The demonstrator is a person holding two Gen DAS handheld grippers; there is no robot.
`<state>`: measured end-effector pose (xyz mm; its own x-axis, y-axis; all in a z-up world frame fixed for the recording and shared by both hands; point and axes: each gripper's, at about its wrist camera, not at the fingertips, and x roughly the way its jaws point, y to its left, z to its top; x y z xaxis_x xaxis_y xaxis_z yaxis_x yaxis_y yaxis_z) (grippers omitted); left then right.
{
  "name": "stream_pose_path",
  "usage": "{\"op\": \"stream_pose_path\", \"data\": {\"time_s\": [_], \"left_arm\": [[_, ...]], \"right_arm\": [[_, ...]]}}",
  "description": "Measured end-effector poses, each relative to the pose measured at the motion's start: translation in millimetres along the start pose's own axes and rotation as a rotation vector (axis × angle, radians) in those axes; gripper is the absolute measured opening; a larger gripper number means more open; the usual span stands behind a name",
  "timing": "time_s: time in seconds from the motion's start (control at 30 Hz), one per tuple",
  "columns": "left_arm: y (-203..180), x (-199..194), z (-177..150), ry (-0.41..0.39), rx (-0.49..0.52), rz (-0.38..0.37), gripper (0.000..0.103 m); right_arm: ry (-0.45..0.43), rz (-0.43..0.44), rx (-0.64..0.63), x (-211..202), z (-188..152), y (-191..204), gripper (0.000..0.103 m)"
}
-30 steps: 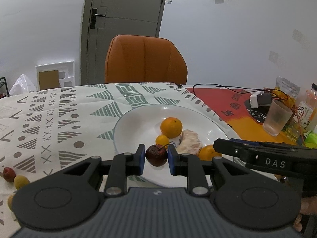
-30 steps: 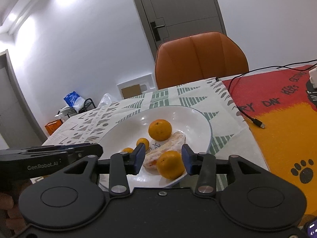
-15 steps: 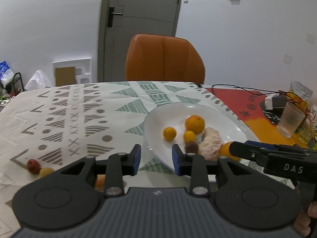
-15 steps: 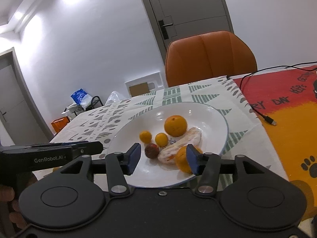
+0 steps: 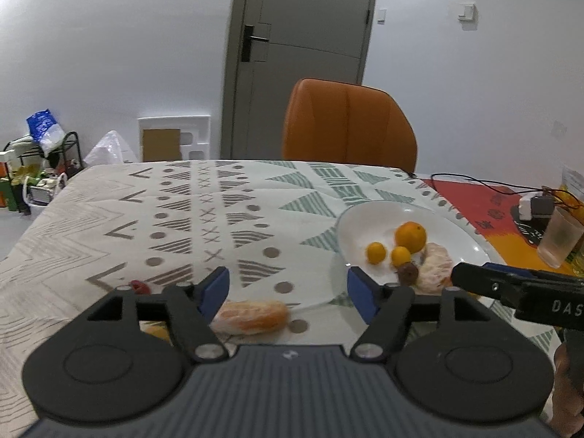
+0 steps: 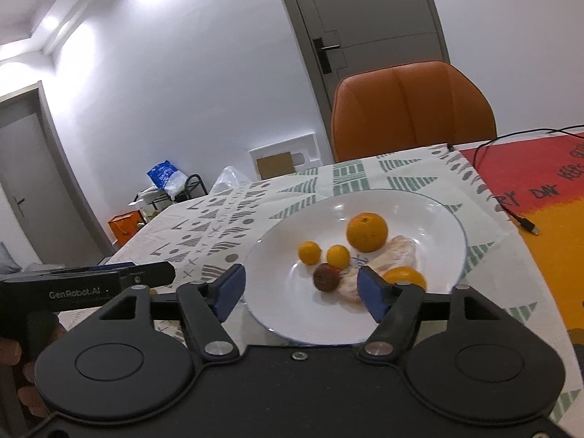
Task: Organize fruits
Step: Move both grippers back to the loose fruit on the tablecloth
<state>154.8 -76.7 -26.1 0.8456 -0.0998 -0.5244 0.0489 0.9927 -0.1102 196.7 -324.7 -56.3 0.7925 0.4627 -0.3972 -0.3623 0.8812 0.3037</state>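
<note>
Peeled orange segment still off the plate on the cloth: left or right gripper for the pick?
Left. The left gripper is open with the peeled segment lying on the cloth just ahead between its jaws. The right gripper, also open, faces the plate, and its view doesn't show the segment.

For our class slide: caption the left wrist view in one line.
Open left gripper above a peeled orange on the tablecloth, beside the plate of fruit.

It was a home dining room; a patterned tablecloth covered the table, an orange chair stood behind it, a grey door was shut; household clutter lined the wall.
</note>
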Motion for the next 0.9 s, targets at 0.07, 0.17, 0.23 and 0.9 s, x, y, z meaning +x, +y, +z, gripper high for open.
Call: {"op": "stream_pose_path", "data": {"time_s": [0.07,0.17,0.23,0.9], "left_arm": [[5,-2,-3,0.001,-0.004,0.013,0.071],[12,-6,-6,0.002,0.003,0.047,0.072],[17,-9,-9,0.003,0.009,0.057,0.074],[62,-16,-29,0.028,-0.067,0.112,0.079]], "right_arm": [[-0.003,0.008,-0.005,0,-1,4,0.080],[-0.009,0.027,-0.002,1,-3,10,0.091],[-0.012,0.037,0.000,3,-3,14,0.095],[0.046,0.111,-0.063,24,-10,59,0.103]]}}
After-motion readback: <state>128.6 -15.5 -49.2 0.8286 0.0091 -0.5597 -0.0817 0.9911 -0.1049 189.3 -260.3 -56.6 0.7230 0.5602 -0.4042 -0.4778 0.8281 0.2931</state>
